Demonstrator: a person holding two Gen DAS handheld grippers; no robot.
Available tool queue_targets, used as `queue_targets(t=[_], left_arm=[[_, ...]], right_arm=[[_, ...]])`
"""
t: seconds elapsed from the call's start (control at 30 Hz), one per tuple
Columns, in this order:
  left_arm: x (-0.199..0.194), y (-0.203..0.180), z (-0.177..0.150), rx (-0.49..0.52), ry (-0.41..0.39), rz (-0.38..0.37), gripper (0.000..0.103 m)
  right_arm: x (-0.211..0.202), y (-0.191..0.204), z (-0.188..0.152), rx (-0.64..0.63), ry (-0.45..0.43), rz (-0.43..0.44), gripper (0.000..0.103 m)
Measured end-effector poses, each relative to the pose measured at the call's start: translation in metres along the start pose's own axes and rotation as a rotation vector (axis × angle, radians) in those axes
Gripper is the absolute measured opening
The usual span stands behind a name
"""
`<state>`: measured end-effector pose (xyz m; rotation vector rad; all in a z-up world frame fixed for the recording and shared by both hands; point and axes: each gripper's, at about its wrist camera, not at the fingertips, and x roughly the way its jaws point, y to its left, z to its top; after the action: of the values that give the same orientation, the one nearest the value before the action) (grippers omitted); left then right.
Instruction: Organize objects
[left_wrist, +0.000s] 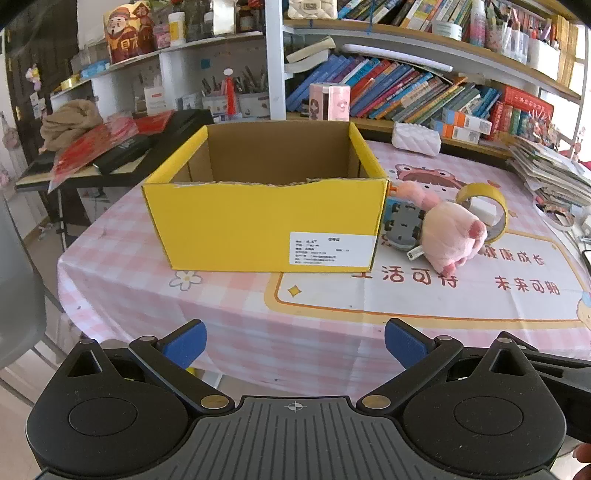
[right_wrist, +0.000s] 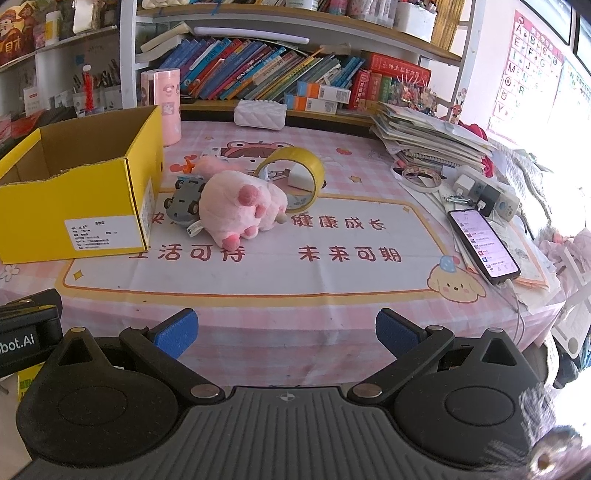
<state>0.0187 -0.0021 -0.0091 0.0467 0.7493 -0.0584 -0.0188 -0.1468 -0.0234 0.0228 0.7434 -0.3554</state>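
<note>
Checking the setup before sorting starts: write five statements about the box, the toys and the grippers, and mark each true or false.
1. The yellow box lies tipped on its side. False: it stands upright with its open top facing up.
2. The pink plush toy lies on the table outside the box. True.
3. The yellow tape roll stands on its edge behind the plush toy. True.
4. The left gripper is shut on the grey toy car. False: its jaws are open and hold nothing; the car lies between the box and the plush toy.
5. The right gripper is open. True.
</note>
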Motion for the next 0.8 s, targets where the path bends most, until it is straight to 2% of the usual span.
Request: queue_targets(t=[0.8], left_arm=[[0.009, -0.012, 0.001, 0.017, 0.011, -0.052, 0.103]], right_arm=[[0.007, -0.011, 0.003, -0.019, 0.006, -0.021, 0.103]])
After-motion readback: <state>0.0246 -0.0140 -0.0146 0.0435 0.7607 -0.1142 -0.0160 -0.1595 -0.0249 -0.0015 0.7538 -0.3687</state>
